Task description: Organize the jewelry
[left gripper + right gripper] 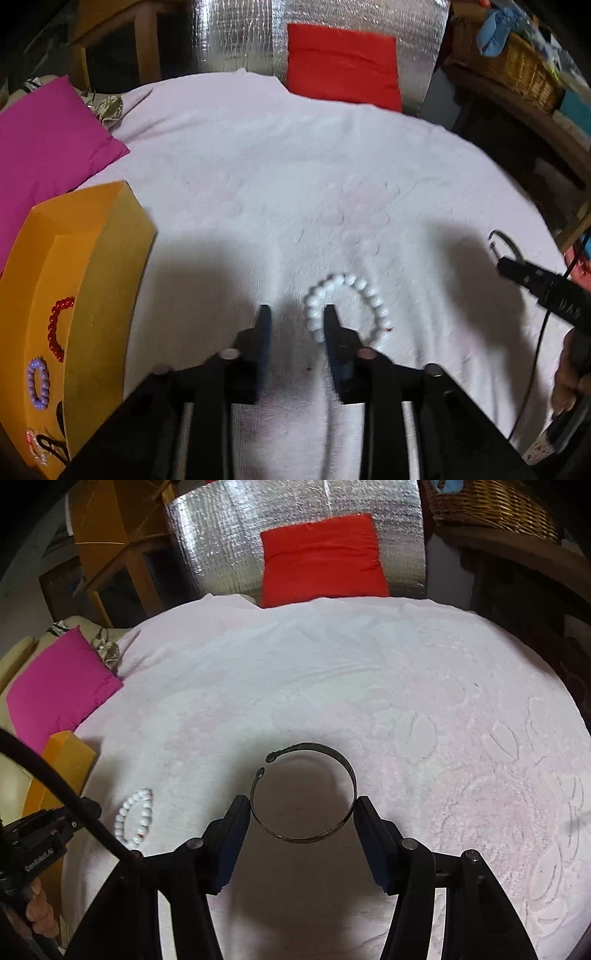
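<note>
Right wrist: left gripper (pixel 33 834) label, perhaps "GenRobot.AI".

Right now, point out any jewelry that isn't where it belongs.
The white bead bracelet lies loose on the pink towel, outside the orange box that already holds the red bead bracelet and the purple bead bracelet. The metal cuff bangle is also out, gripped in the right gripper. Nothing looks damaged.
</note>
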`<control>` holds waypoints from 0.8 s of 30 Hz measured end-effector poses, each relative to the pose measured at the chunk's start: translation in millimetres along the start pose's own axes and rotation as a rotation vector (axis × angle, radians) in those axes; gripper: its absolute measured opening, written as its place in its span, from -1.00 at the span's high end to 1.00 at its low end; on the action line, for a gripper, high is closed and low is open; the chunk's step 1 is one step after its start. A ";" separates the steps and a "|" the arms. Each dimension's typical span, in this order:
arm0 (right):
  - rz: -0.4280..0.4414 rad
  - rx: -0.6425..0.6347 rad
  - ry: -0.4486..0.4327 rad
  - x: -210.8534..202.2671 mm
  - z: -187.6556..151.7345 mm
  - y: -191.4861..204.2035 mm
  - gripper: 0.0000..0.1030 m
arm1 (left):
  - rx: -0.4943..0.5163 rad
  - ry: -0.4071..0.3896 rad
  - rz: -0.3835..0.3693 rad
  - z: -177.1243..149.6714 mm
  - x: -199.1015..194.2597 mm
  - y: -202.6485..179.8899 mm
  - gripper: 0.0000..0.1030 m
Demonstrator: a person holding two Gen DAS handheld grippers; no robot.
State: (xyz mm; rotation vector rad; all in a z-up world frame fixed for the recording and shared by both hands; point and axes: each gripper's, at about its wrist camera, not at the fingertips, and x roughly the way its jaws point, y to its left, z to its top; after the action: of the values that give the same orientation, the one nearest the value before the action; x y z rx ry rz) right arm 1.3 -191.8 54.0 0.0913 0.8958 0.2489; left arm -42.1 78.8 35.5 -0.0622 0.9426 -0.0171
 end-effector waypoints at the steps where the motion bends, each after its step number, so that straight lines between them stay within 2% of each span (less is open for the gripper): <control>1: -0.003 0.004 0.005 1.5 -0.2 -2.8 -0.18 | 0.010 0.004 -0.006 -0.7 2.1 -2.1 0.33; 2: -0.010 0.007 0.015 3.6 -0.5 -5.6 -0.18 | 0.019 0.011 -0.017 -1.2 4.4 -4.9 0.30; 4: -0.022 0.007 0.032 8.0 -2.1 -9.3 -0.18 | 0.038 0.026 -0.034 -1.9 8.9 -10.6 0.07; 6: -0.036 0.003 0.054 13.3 -5.4 -12.7 -0.19 | 0.059 0.042 -0.033 -4.1 14.7 -18.4 -0.04; 12: -0.051 -0.031 0.070 18.2 -11.2 -13.1 -0.19 | 0.045 0.091 -0.031 -4.7 29.0 -24.7 -0.10; 18: -0.050 -0.034 0.068 19.0 -12.0 -13.7 -0.19 | 0.043 0.078 -0.036 -4.2 31.3 -26.8 -0.14; 19: -0.051 -0.037 0.068 19.9 -11.8 -12.9 -0.19 | 0.033 0.074 -0.042 -3.8 31.4 -25.2 -0.04; 20: -0.052 -0.040 0.069 20.3 -11.8 -12.6 -0.19 | 0.023 0.068 -0.051 -3.5 30.9 -22.8 0.27; 22: -0.053 -0.042 0.068 19.9 -12.5 -12.3 -0.19 | 0.004 0.058 -0.066 -1.3 31.0 -18.4 0.58; 24: -0.053 -0.040 0.070 19.9 -11.7 -12.5 -0.19 | -0.004 0.051 -0.084 -1.3 30.4 -15.9 0.72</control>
State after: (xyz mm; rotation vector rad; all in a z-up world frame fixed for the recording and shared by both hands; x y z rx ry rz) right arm 6.2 -199.3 29.3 0.0217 0.9609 0.2216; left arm -25.0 61.6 11.1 -0.1054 0.9910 -0.0944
